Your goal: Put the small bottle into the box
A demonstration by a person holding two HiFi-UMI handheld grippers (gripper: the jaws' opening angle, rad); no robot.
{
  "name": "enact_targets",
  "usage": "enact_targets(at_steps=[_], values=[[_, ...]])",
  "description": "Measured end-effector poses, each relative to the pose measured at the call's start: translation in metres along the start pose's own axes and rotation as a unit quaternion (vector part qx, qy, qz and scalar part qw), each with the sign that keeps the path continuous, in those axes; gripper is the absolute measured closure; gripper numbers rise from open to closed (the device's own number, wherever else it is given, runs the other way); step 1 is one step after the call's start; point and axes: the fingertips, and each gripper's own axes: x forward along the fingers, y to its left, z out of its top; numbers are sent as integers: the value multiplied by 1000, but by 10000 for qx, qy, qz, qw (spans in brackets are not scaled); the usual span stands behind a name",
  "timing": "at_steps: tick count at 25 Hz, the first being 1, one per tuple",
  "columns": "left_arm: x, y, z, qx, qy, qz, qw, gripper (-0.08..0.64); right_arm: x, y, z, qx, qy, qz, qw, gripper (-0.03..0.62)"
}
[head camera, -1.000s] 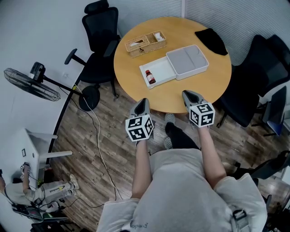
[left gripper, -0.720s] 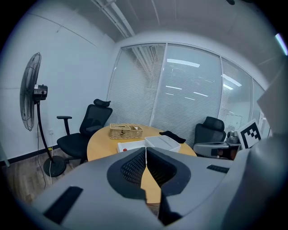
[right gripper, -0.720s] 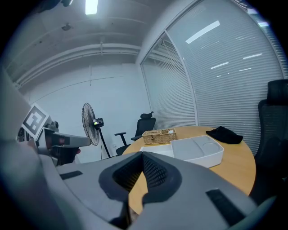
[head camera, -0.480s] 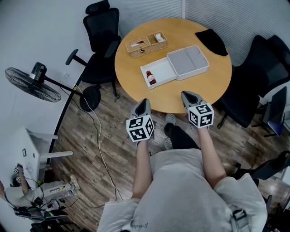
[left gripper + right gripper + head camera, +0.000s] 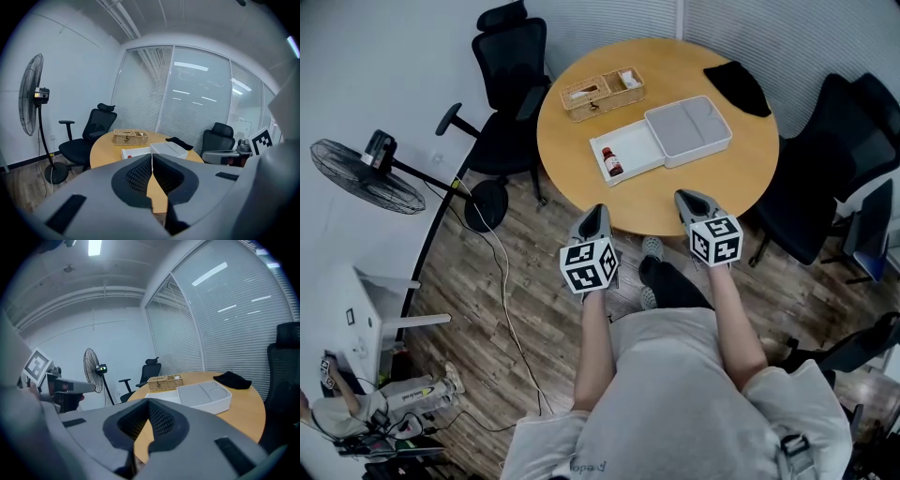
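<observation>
We stand at the near edge of the round counter (image 5: 675, 202), with a tool in each hand just short of it.

What could go wrong, as we judge it: the small bottle (image 5: 612, 162) lies on its side inside the shallow white box (image 5: 637, 148), left of centre and well beyond the tools. A careless reach could knock the low wall and set the bottle rolling, or push the box into the grey lid (image 5: 687, 129) touching its right side. Both look light enough to slide.

The left tool (image 5: 597, 210) is clenched, its pads pressed together on nothing. The right tool (image 5: 683, 196) is the same – jaws fully together and empty. Neither touches the counter or anything on it.

At the far side sit a wicker basket (image 5: 602, 91) on the left and a black cloth (image 5: 737, 84) on the right.
</observation>
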Motion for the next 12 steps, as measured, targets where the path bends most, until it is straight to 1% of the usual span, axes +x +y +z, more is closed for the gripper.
enact_targets(at_steps=[12], values=[[0, 7, 0, 25, 19, 51, 10000, 531, 7, 0, 2, 25, -18, 6, 10000, 574]])
